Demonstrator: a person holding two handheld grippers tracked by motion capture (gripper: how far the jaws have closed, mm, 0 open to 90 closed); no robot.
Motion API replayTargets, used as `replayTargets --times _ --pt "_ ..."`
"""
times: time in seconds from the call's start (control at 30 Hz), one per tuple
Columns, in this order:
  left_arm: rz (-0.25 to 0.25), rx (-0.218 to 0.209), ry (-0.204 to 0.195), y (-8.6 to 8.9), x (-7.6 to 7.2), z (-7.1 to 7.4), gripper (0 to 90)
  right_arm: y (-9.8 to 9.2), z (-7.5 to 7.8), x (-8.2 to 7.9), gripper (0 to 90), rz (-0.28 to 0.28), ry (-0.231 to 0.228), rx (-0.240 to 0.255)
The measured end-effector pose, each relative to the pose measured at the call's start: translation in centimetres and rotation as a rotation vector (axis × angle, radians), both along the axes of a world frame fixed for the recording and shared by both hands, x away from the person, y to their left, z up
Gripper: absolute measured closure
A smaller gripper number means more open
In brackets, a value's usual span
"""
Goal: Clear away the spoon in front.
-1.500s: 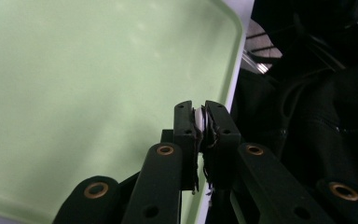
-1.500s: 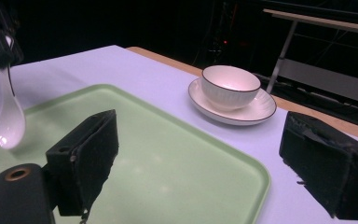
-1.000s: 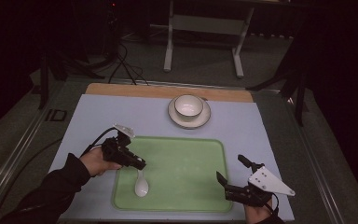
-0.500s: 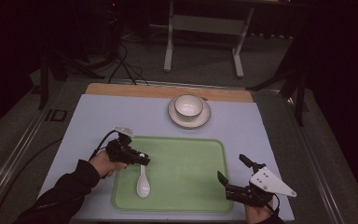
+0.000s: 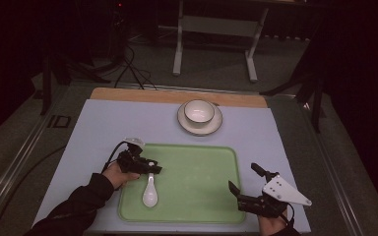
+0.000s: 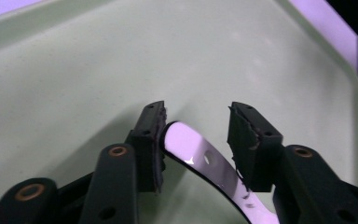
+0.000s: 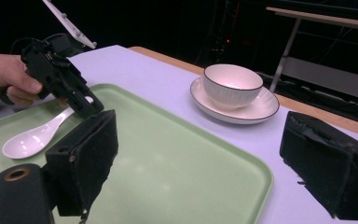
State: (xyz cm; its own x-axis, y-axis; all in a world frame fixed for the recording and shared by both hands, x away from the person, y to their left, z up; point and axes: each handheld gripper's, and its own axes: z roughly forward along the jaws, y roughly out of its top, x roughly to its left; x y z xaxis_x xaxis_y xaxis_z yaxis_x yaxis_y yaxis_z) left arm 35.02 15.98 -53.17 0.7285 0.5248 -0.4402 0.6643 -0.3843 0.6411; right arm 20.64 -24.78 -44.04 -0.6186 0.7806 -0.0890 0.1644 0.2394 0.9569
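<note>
A white ceramic spoon [image 5: 150,194] lies on the green tray [image 5: 197,167], bowl end toward the near edge. My left gripper [image 5: 152,167] is low over the tray's left part, straddling the spoon's handle [image 6: 191,149]. Its jaws have just been opening: the handle tip rests by one pad [image 6: 154,140], and the other pad stands clear of it. The left gripper [image 7: 81,105] and spoon [image 7: 28,140] also appear in the right gripper view. My right gripper [image 5: 242,177] rests at the tray's near right corner, open [image 7: 200,158] with nothing between its jaws.
A white bowl [image 5: 199,110] sits on a saucer [image 5: 215,127] at the back of the lilac mat [image 5: 103,123]. A wooden strip [image 5: 128,94] borders the mat's far edge. Beyond the table stand a metal frame and cables on the floor.
My left hand has sunk toward the tray with the spoon, and its jaws have spread off the handle. The spoon now lies on the tray. The right gripper has stayed put.
</note>
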Motion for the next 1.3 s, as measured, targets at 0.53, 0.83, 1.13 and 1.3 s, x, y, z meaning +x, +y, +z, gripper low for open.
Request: replayTargets --times 0.53,0.83,1.13,1.3 --pt "0.073 0.078 -0.09 -1.4 0.2 0.7 47.8 0.1 -0.1 0.1 11.2 0.01 0.007 -0.004" --pt "0.065 0.053 -0.119 -1.2 -0.4 1.9 57.9 0.1 -0.1 0.1 11.2 0.011 0.006 -0.004" --pt "0.037 0.013 -0.149 -1.5 -2.3 3.6 59.5 0.0 0.0 0.0 11.2 0.008 0.003 -0.003" --pt "0.061 0.007 -0.195 -1.1 -3.7 5.4 45.0 0.0 0.0 0.0 11.2 0.005 0.001 -0.002"
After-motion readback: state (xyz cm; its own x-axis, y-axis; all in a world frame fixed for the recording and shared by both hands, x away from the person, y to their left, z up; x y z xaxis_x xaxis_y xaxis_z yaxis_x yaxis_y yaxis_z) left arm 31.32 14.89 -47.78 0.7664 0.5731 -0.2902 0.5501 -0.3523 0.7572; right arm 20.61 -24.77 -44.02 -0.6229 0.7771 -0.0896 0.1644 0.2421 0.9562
